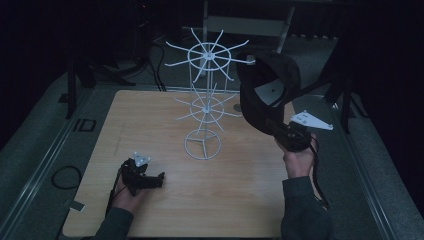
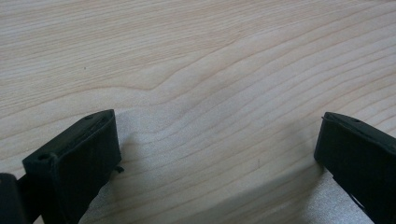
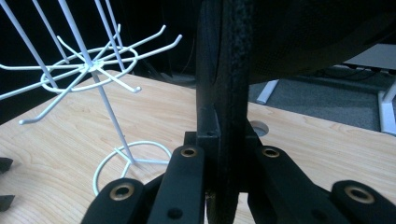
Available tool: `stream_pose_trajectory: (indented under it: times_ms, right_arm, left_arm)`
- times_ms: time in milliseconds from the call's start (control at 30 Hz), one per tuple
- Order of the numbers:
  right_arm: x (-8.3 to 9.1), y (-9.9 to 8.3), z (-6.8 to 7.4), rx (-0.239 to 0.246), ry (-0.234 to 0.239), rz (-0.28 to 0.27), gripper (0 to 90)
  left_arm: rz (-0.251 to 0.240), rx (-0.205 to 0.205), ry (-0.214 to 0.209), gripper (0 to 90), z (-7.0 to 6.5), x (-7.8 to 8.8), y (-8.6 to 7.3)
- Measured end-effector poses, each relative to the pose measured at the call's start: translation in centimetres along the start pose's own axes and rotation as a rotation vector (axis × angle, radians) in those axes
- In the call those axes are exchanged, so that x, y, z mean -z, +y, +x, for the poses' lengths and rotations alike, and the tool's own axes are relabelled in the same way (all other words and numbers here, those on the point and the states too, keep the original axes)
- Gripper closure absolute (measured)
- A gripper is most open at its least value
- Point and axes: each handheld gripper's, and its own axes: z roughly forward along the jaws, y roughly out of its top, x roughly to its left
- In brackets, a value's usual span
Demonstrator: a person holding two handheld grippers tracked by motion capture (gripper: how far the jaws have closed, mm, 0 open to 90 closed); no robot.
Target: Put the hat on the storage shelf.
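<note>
Black cap [image 1: 267,92] hangs from our right gripper [image 1: 286,134] in the high view, raised at three o'clock of the white wire rack [image 1: 205,100], near its upper hooks, probably to be hung there. Our left gripper [image 1: 150,179] rests low on the wooden table [image 1: 240,200] at seven o'clock of the rack, out of the way. In the left gripper view its jaws stand wide apart over bare wood, grasping nothing. In the right gripper view the jaws are clenched on the cap's brim [image 3: 229,116], held edge-on; the rack [image 3: 93,70] stands at ten o'clock.
</note>
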Motion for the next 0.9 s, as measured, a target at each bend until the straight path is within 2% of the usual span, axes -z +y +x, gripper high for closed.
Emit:
stream_pose_trajectory:
  times_ms: [900]
  right_arm:
    - [0.5,1.7,0.5,0.009,-0.008,-0.049,86.7]
  left_arm:
    - [0.002,-0.001,-0.001,0.2,0.0,0.0,0.0]
